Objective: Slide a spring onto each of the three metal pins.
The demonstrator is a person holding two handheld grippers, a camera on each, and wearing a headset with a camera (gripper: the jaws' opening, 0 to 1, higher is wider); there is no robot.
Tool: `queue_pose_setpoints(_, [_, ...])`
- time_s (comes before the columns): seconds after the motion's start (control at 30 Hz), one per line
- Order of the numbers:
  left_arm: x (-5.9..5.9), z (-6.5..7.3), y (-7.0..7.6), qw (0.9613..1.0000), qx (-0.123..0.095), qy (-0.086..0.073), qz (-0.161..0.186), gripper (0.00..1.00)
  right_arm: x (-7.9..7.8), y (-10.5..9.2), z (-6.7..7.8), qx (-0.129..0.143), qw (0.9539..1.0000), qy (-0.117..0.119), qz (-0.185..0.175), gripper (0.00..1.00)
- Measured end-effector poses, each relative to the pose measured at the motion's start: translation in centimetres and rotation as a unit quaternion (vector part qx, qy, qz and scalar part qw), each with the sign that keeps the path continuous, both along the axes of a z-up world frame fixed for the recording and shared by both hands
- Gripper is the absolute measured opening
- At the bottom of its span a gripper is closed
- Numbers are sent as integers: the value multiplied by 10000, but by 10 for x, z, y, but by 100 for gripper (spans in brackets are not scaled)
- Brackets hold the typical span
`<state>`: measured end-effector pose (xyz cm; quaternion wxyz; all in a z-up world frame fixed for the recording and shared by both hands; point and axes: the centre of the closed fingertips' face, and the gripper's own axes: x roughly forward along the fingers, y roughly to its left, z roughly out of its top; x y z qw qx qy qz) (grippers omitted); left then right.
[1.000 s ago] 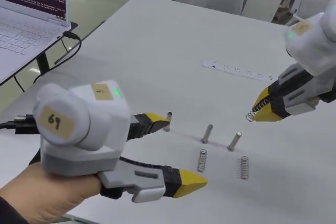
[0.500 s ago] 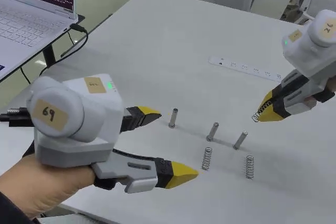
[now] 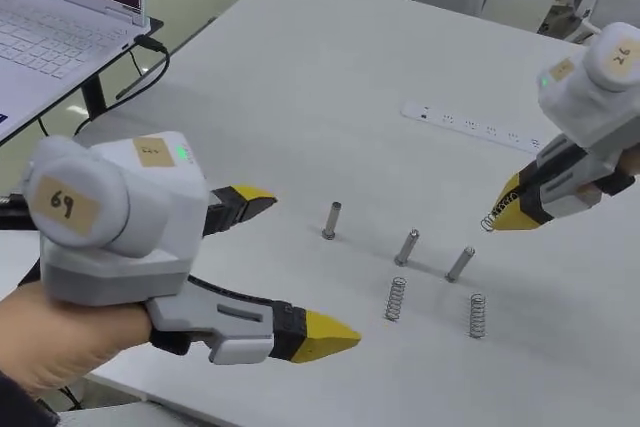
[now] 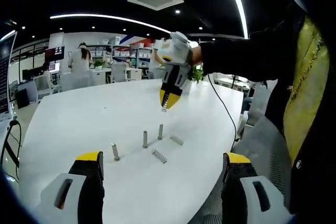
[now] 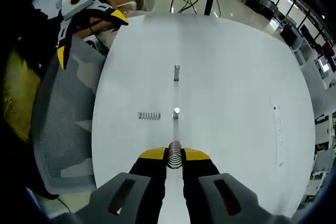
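Observation:
Three short metal pins (image 3: 331, 220) (image 3: 407, 246) (image 3: 460, 264) stand in a row on the white table (image 3: 300, 97). Two springs (image 3: 396, 299) (image 3: 477, 315) lie flat in front of them. My right gripper (image 3: 503, 214) hovers above and right of the rightmost pin, shut on a third spring (image 3: 489, 219) that sticks out of its yellow tips. In the right gripper view that held spring (image 5: 174, 157) lines up with a pin (image 5: 176, 113) just ahead. My left gripper (image 3: 298, 265) is held open and holds nothing, left of the pins, which also appear in its own view (image 4: 145, 139).
An open laptop (image 3: 60, 7) sits on a stand at the far left with a black cable (image 3: 150, 57) beside it. A white power strip (image 3: 475, 129) lies behind the pins. A grey mesh chair (image 5: 63, 108) stands at the table's near edge.
My left gripper has drawn back to the left, away from the leftmost pin. The right gripper holds its spring in about the same place above the pins. The head camera has shifted a little.

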<state>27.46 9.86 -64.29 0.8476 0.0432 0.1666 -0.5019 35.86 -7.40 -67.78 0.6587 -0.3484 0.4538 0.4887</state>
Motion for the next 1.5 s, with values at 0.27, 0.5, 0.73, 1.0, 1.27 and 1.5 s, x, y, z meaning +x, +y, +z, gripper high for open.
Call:
queue_pose_setpoints(0.27, [-1, 0, -1, 10000, -45, 5, -60, 98, 2, -1, -4, -112, 9999, 33, 45, 8])
queue_pose_setpoints(0.5, [-1, -1, -1, 10000, -40, 12, -70, 98, 2, -4, -18, -450, 9988, 55, 205, 8])
queue_pose_setpoints(0.73, [-2, -2, -1, 9999, -44, 41, -98, 98, 1, -3, -31, -645, 9973, 147, 318, 8])
queue_pose_setpoints(1.0, [-2, -2, 0, 10000, -46, 41, -76, 98, 2, -3, -39, -655, 9971, 233, 313, 8])
queue_pose_setpoints(1.27, [-2, -2, 1, 10000, -11, 57, -78, 97, 3, -5, -45, -616, 9974, 299, 236, 8])
queue_pose_setpoints(1.5, [0, -2, 1, 9999, 2, 61, -86, 95, 5, -6, -48, -581, 9976, 334, 188, 8])
